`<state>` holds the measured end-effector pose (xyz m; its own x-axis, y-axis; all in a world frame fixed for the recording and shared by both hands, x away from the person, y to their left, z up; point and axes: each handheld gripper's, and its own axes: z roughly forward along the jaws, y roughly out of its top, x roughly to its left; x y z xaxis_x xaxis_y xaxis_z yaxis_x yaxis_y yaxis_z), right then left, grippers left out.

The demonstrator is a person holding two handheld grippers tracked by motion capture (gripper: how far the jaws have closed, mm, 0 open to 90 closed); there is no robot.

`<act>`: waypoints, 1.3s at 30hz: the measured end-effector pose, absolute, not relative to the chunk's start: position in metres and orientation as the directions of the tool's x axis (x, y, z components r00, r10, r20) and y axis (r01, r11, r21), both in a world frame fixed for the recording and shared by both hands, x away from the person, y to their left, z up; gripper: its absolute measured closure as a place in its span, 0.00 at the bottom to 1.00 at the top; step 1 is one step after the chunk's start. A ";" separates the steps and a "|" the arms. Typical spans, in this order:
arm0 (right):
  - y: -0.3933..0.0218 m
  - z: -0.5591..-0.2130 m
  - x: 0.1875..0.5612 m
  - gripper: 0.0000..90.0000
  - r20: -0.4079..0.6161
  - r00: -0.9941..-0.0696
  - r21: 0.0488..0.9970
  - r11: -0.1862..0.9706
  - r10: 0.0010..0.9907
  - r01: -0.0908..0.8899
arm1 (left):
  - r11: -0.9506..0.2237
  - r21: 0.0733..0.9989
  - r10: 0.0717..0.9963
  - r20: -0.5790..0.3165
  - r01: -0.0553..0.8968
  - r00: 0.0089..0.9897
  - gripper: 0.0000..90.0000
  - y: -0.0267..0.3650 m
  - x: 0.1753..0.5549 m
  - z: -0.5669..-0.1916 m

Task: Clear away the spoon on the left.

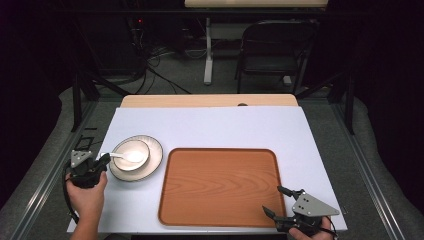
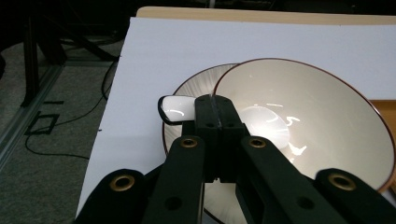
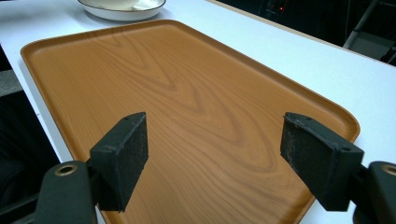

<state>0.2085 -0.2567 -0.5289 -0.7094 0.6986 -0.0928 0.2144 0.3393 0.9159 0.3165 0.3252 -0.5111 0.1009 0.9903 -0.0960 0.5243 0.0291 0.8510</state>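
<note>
The left gripper [image 1: 102, 161] sits at the near-left part of the white table sheet [image 1: 210, 125], held in the person's left hand [image 1: 87, 192]. Its jaws are pressed together, and in the left gripper view they meet right at the rim of a cream bowl [image 2: 317, 116] with a thin dark edge; whether they pinch that rim or the handle of the white ceramic spoon [image 2: 175, 108] I cannot tell from here. The spoon's handle end pokes out just to the left of the jaw tips, while its scoop lies inside the bowl just ahead of them. The bowl rests on a ribbed plate [image 2: 196, 84] whose rim shows beyond and under the jaws.

The right gripper [image 1: 278, 201] is at the near-right corner of a wooden tray [image 1: 220, 185], its jaws spread wide and holding nothing. In the right gripper view, the tray's bare wood-grain floor stretches out ahead between the two padded jaws, and the plate with the bowl lies far ahead to the upper left, beyond the tray's far edge. A dark folding chair [image 1: 275, 50] stands well beyond the table.
</note>
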 end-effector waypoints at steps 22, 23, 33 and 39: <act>-0.257 -0.529 0.208 0.25 -0.096 -0.711 0.916 0.341 0.696 0.211 | 0.183 0.846 0.970 -0.239 0.500 0.049 0.73 0.336 0.322 -0.501; -0.257 -0.529 0.208 0.25 -0.096 -0.711 0.916 0.341 0.697 0.211 | 0.187 0.842 0.968 -0.244 0.506 0.049 0.70 0.336 0.322 -0.501; -0.257 -0.529 0.208 0.25 -0.098 -0.711 0.916 0.342 0.696 0.209 | 0.247 0.837 0.956 -0.292 0.488 0.018 0.47 0.343 0.325 -0.499; -0.257 -0.529 0.208 0.25 -0.098 -0.712 0.916 0.342 0.696 0.209 | 0.284 0.820 0.945 -0.328 0.497 0.002 0.46 0.347 0.328 -0.504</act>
